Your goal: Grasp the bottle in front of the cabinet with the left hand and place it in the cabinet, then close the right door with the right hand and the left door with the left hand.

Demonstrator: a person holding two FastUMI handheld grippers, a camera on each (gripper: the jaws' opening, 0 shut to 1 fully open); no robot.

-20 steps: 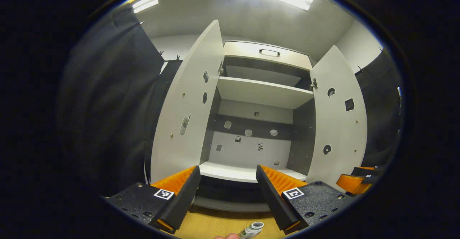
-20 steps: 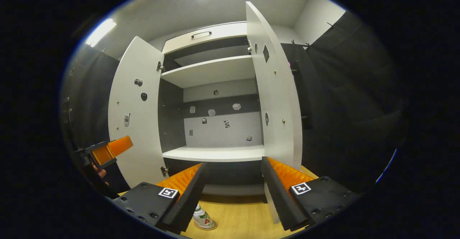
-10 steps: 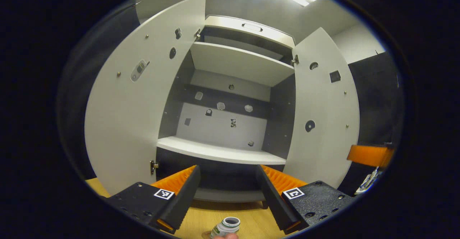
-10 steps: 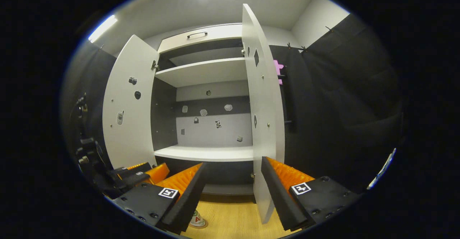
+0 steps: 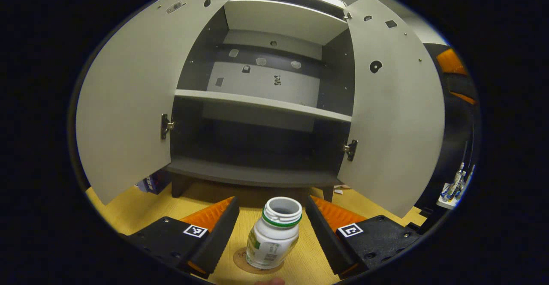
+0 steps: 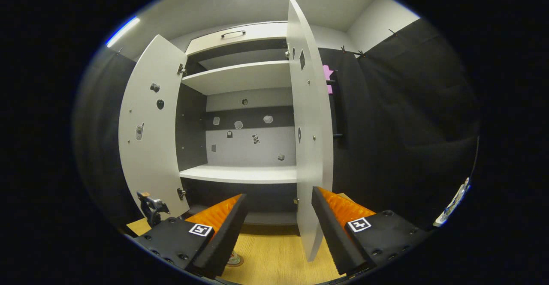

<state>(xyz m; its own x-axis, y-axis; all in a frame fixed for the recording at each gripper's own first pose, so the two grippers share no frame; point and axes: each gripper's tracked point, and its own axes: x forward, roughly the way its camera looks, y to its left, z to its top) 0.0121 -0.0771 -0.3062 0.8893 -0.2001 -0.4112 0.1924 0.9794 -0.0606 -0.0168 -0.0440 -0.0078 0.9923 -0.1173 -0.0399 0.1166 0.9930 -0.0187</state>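
A white bottle [image 5: 273, 238] with a green neck ring and an uncapped mouth stands on a round mat on the wooden surface in front of the cabinet [image 5: 257, 105]. My left gripper [image 5: 271, 203] is open, one finger on each side of the bottle, not touching it. Both cabinet doors stand open: the left door [image 5: 128, 92] and the right door [image 5: 394, 105]. In the right gripper view my right gripper [image 6: 279, 195] is open and holds nothing, close to the edge of the right door [image 6: 309, 148]. The left door [image 6: 146, 126] shows beyond it.
The cabinet has a white middle shelf [image 5: 261, 103], a dark bottom shelf [image 5: 248, 175] and an upper shelf [image 6: 240, 77]. Small items lie on the floor at the far right [image 5: 456, 184]. Black cloth hangs on both sides of the cabinet.
My left gripper has tipped down and closed in on the bottle, which now stands between its open fingers. My right gripper has drifted a little toward the right door's edge.
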